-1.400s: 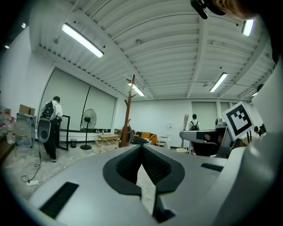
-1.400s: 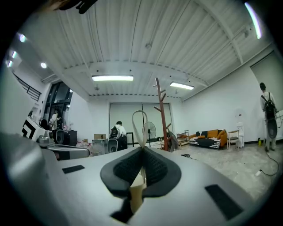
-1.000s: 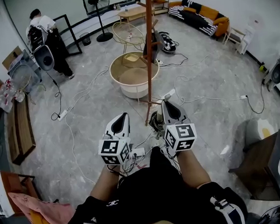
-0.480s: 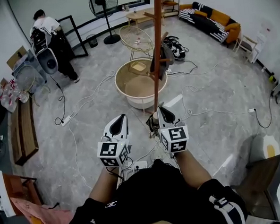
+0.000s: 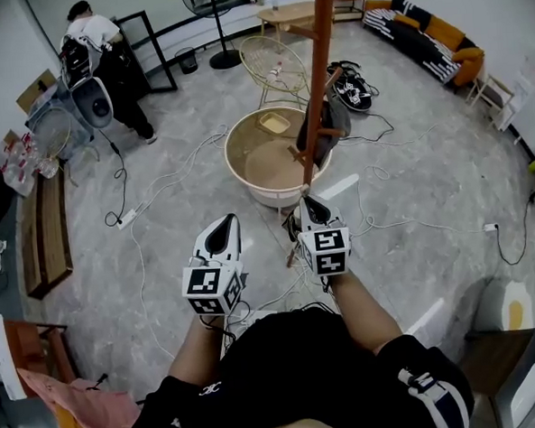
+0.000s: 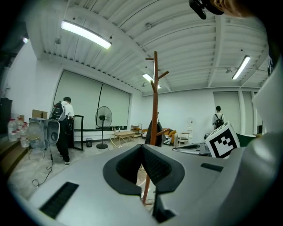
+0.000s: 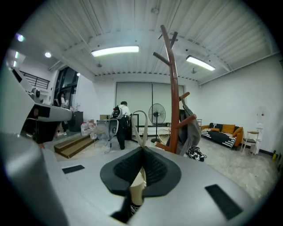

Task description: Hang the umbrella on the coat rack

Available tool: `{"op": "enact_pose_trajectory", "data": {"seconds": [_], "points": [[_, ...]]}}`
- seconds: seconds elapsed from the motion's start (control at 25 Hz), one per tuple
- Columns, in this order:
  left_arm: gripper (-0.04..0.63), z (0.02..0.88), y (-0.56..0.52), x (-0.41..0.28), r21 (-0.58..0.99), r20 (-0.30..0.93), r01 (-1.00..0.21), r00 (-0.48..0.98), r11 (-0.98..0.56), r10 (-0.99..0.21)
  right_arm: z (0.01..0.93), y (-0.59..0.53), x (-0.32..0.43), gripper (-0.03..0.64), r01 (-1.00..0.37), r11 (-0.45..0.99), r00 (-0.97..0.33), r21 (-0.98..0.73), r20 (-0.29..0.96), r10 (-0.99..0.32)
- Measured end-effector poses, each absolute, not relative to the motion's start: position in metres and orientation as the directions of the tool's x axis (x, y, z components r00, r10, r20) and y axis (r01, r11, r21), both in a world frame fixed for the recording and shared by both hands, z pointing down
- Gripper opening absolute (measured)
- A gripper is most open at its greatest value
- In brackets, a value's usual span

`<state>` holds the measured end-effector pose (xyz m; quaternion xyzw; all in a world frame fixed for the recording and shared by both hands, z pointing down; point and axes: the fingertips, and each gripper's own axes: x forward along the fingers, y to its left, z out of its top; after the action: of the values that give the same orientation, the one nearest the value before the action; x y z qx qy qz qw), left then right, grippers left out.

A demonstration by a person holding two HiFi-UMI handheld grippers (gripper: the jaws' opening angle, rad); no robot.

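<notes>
R gripper (image 5: 310,200) is seen shut. Its jaws are pinched on the beige wrist strap (image 7: 142,126) of the umbrella (image 7: 137,189). The strap's loop stands up above the jaw tips. The pale handle & dark body hang below them. The umbrella is thus carried off the floor, on the wearer's side of the coat rack (image 5: 318,88), near the lower pole & apart from it. It is not hung on any peg.

L gripper (image 5: 226,220) is held level w/ the R one, to the left of the coat rack & further from it. Its jaws are closed together w/ nothing between them. In the left gripper view the rack's pole is seen straight ahead, beyond the closed pads.

A grey garment (image 5: 332,121) is hung on a lower peg of the rack, on its right side. The upper pegs are seen bare in the right gripper view.

A round beige tub (image 5: 255,164) is set on the floor just behind the rack, w/ a wire chair (image 5: 272,63) beyond it. Cables (image 5: 157,184) are strewn over the floor left of the rack & around its foot.

A person (image 5: 103,42) stands well off to the rack's left, by the far wall. An orange sofa (image 5: 433,34) is placed far to its right.
</notes>
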<state>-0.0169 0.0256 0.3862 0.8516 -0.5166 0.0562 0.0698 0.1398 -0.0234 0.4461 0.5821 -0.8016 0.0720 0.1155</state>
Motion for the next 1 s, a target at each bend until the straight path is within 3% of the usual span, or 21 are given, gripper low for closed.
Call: {"op": "enact_pose_trajectory", "data": {"seconds": [0.56,1.0], "points": [[0.017,0.418,-0.042,-0.013,0.089,0.203,-0.932,0.364,-0.353,-0.909,0.522,-0.135,0.155,0.015,-0.910,0.352,-0.219,0.218,0.467,-0.857],[0.017,0.424,-0.074,-0.020,0.127,0.202,-0.943,0.329,-0.309,-0.923,0.538,-0.181,0.165,0.015,-0.838,0.321,-0.068,0.441,0.500,-0.863]]}}
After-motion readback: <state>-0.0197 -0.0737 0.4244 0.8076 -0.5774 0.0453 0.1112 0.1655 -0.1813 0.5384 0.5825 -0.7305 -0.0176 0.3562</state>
